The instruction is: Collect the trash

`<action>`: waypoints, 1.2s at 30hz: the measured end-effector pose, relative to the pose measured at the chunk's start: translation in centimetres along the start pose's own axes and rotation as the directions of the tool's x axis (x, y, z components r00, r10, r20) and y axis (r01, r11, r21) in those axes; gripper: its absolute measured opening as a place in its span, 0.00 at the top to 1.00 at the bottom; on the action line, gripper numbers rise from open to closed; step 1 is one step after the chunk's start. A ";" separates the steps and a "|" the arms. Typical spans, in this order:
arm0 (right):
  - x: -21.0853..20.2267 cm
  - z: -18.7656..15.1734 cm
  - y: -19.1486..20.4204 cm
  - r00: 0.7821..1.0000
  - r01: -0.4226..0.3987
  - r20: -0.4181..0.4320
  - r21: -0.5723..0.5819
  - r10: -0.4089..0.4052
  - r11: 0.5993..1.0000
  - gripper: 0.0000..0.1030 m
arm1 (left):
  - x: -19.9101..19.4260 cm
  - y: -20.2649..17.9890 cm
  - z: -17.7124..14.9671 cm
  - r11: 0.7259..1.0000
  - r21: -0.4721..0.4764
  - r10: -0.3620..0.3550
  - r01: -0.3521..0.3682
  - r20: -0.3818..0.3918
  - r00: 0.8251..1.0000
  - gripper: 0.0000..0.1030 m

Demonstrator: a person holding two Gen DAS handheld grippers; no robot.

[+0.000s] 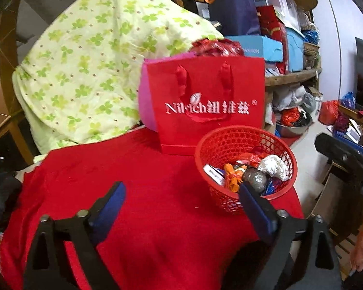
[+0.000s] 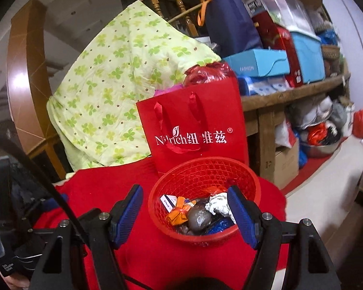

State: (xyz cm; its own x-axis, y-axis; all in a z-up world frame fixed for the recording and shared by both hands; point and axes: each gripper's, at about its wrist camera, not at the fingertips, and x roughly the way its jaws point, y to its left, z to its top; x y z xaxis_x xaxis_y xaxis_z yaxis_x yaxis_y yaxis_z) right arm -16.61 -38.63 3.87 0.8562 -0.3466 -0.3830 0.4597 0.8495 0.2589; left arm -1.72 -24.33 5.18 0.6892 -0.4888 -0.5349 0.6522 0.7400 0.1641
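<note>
Red mesh basket [image 2: 181, 176] upright on red cloth, w/ trash inside: crumpled foil [image 2: 217, 205], orange wrapper [image 2: 179, 213], grey ball [image 2: 199, 220].

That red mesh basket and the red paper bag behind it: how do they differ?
The red basket is round, low and open lattice; the red gift bag is tall, flat-sided and solid, with white lettering and ribbon handles. The basket shows loose trash inside: an orange wrapper, crumpled foil. The bag has red plastic bulging out of its top. The basket stands in front, the bag upright behind. Both are red and sit on the red cloth.
</note>
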 end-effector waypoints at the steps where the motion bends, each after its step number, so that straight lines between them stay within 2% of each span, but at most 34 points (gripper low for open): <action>1: -0.6 -0.1 0.5 1.000 0.011 0.002 -0.012 -0.011 1.000 0.27 | -0.7 0.2 -0.1 1.000 0.000 0.014 -0.014 0.013 1.000 0.07; 9: -4.1 -0.7 3.7 0.998 0.064 0.026 -0.092 -0.062 0.994 0.27 | -4.6 1.8 -0.6 0.996 0.001 0.093 -0.093 0.053 0.994 0.07; 15: -5.7 -0.8 5.2 0.997 0.067 0.034 -0.126 -0.063 0.990 0.27 | -7.2 3.4 -0.6 0.991 -0.029 0.134 -0.132 0.081 0.988 0.07; 36: -9.8 -0.3 6.5 0.994 0.078 0.088 -0.157 -0.065 0.985 0.27 | -11.4 3.6 -0.2 0.985 -0.047 0.171 -0.166 0.125 0.977 0.06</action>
State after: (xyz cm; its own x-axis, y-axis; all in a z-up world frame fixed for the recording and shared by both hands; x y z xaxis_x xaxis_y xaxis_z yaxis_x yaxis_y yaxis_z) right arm -22.09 -29.61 9.00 0.8419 -0.4346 -0.3198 0.4826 0.8716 0.0859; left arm -7.27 -15.96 11.67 0.8244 -0.4092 -0.3911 0.5132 0.8317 0.2118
